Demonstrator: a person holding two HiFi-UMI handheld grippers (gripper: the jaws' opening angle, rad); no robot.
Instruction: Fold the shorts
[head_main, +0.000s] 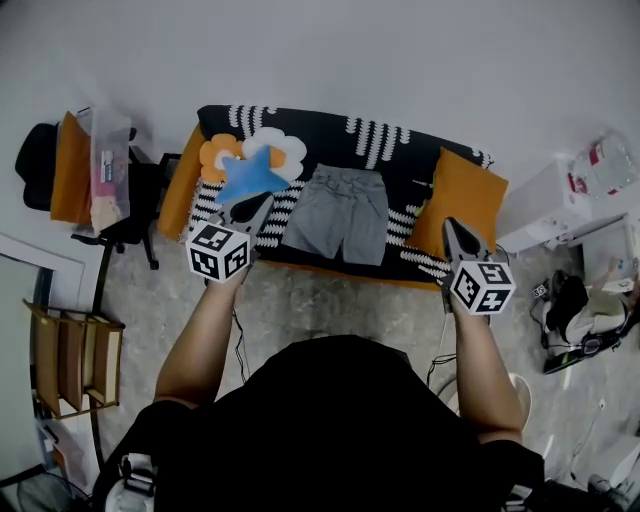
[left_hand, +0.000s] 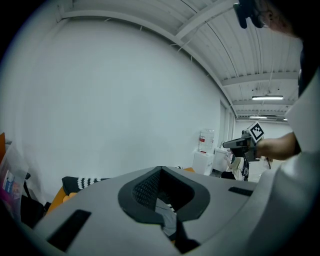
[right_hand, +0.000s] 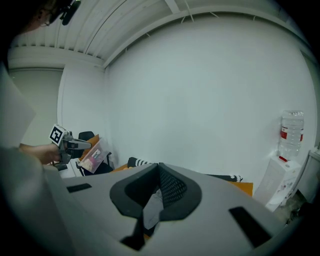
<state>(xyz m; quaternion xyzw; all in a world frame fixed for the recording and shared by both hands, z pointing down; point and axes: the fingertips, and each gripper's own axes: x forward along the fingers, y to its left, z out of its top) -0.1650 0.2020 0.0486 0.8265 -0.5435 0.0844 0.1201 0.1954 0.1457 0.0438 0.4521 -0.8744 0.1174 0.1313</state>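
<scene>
Grey shorts (head_main: 338, 213) lie flat, waistband at the far side, on the black-and-white patterned cover of a low orange sofa (head_main: 300, 268). My left gripper (head_main: 261, 203) is shut with nothing in it, its tip over the cover just left of the shorts. My right gripper (head_main: 449, 226) is also shut and holds nothing; it hovers right of the shorts, by the orange cushion (head_main: 465, 195). In the left gripper view a strip of the shorts (left_hand: 169, 222) shows below the shut jaws, and the right gripper (left_hand: 239, 144) is seen across the room. The right gripper view shows the shorts (right_hand: 151, 212) likewise.
A blue star cushion (head_main: 250, 172) and a flower cushion (head_main: 275, 145) lie on the sofa's left end. Left of the sofa stands a chair with a plastic box (head_main: 108, 160). A wooden rack (head_main: 75, 355) stands nearer left. A water bottle (head_main: 603, 165) and clutter fill the right side.
</scene>
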